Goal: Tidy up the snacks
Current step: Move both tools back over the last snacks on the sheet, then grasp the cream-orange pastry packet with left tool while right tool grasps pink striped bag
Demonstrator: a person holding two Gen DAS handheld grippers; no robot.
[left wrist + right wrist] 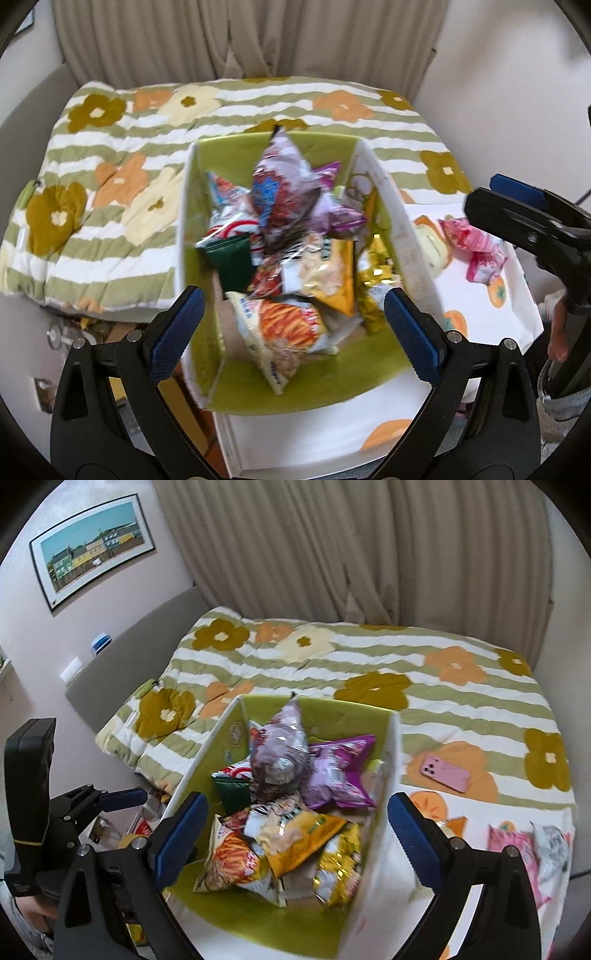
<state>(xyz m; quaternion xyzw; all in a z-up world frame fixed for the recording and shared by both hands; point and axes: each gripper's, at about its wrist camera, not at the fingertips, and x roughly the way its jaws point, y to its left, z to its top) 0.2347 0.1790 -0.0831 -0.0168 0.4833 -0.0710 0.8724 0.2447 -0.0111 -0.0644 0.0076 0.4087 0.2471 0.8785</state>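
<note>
- The right gripper (295, 834) hangs over a white box with a green lining (391, 760), its blue-padded fingers (181, 834) spread wide with nothing between them.
- The box holds a heap of snack bags — a purple bag (340, 771) near the far side, an upright pale lilac bag (280, 749), a yellow bag (299, 834), an orange-striped bag (236, 860) and a gold bag (340, 867).
- A pink phone (445, 771) lies on the flower-patterned quilt (369, 664), right of the box.
- Pink packets (513, 849) lie beside the box at the lower right.
- The left gripper (110, 799) shows at the left edge; how wide it stands is unclear.
</note>
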